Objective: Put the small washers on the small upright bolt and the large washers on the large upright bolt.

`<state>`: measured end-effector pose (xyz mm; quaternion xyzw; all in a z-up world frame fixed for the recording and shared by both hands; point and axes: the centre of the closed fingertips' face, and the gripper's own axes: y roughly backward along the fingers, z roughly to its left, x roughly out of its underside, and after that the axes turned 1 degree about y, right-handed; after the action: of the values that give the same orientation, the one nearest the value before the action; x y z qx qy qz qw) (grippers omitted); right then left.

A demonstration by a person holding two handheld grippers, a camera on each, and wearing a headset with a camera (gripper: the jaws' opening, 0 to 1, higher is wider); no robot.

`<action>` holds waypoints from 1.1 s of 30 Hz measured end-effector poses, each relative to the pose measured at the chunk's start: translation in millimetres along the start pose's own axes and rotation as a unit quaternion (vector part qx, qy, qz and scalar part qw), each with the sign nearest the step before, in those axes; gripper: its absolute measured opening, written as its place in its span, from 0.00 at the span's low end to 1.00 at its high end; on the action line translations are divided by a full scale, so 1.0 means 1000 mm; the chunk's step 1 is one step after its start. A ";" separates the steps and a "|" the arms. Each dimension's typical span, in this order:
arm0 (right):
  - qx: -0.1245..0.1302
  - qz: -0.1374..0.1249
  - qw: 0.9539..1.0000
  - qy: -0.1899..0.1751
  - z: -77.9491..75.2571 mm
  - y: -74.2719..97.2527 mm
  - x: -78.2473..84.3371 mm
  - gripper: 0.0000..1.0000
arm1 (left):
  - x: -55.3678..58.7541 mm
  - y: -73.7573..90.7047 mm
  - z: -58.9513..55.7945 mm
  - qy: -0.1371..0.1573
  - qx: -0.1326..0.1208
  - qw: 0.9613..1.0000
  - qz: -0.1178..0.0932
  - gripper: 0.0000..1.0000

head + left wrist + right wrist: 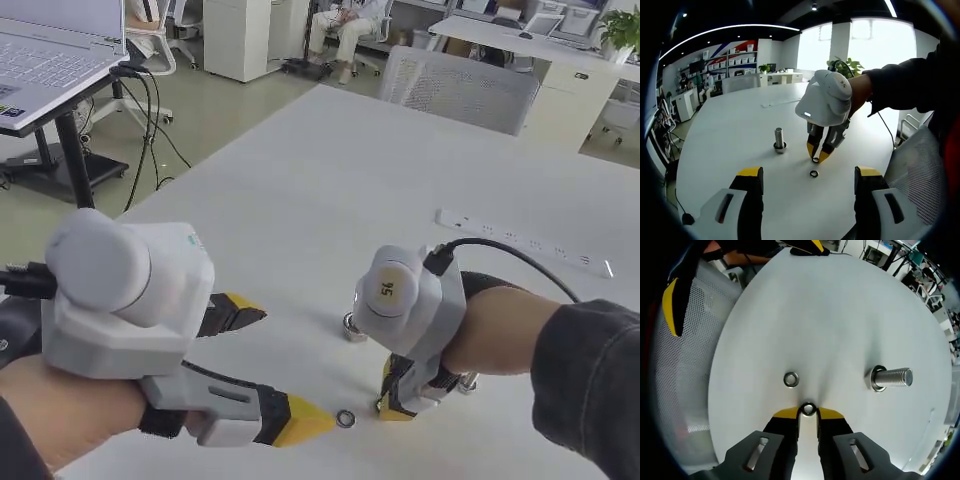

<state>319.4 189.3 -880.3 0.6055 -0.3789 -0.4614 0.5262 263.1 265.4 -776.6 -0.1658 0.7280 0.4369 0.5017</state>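
My right gripper (808, 414) points down at the white table (330, 180), and its jaws stand closed around a small metal washer (808, 408) that lies on the surface. A second washer (791, 379) lies loose just beyond it, also seen as the washer (345, 418) and washer (814, 173). An upright bolt (779, 139) stands a short way off, with a ring at its base. In the head view a bolt base (352, 326) peeks out behind the right gripper (397, 408), and another metal piece (467, 381) shows under the wrist. My left gripper (280, 362) hovers open and holds nothing.
A white power strip (520, 242) lies further back on the table. A mesh chair (460, 85) stands at the far edge. To the left, off the table, a laptop (50, 50) rests on a stand with trailing cables. Bare table stretches behind the bolts.
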 end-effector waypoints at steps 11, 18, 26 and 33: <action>0.008 0.002 1.000 -0.003 -0.001 0.007 0.001 0.14 | 0.000 0.001 0.000 -0.003 0.001 1.000 0.002 0.74; 0.014 0.002 1.000 -0.008 0.002 0.018 0.006 0.14 | -0.001 0.001 -0.001 -0.004 0.003 1.000 0.001 0.74; 0.019 -0.006 0.999 -0.026 0.009 0.028 0.012 0.14 | -0.001 0.001 -0.002 -0.008 0.006 1.000 0.000 0.74; 0.020 -0.012 0.999 -0.046 0.016 0.035 0.026 0.14 | -0.002 0.001 -0.004 -0.009 0.008 1.000 0.001 0.74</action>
<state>312.9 154.9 -850.0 0.5987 -0.4044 -0.4876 0.4902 261.0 262.7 -774.3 -0.1574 0.7271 0.4327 0.5093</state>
